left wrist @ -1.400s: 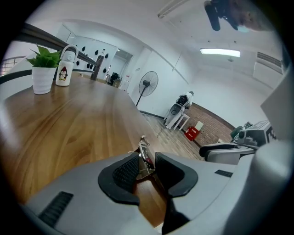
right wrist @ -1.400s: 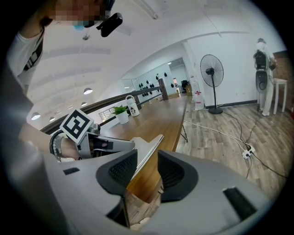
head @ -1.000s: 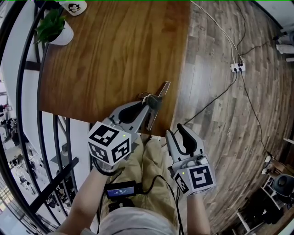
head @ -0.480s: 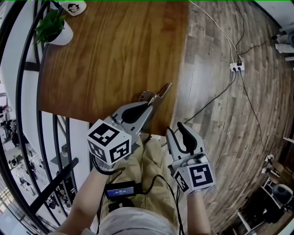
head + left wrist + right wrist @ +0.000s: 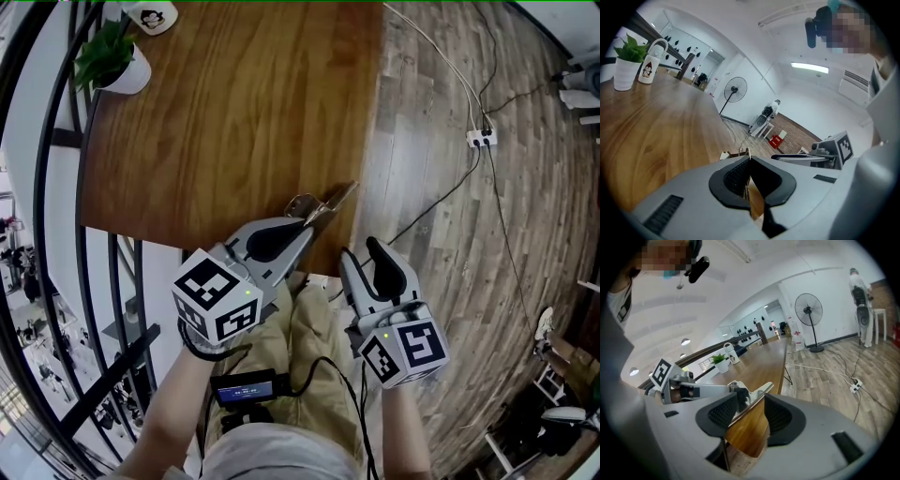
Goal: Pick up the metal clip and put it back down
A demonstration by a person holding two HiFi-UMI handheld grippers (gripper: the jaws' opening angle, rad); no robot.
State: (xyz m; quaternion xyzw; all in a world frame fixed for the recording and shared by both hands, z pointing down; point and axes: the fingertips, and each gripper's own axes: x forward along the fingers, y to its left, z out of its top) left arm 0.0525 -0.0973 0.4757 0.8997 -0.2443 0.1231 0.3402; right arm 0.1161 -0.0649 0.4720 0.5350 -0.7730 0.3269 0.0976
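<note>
At a wooden table's (image 5: 234,112) near corner, the left gripper (image 5: 305,223) pinched the metal clip (image 5: 336,195); the empty right gripper (image 5: 364,258) had just been opening. A shallow pinch could drop it off the edge.

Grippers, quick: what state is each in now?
Left gripper: closed, holding the metal clip.
Right gripper: open, fingers just opened wider, nothing between them.

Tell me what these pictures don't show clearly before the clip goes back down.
- Head view: the gripped end of the clip, covered by the left gripper.
- Left gripper view: most of the clip, behind that gripper's own shut jaws.
- All views: whether the clip touches the table; its underside is hidden.
- Head view: the mug, cut off by the top edge.
</note>
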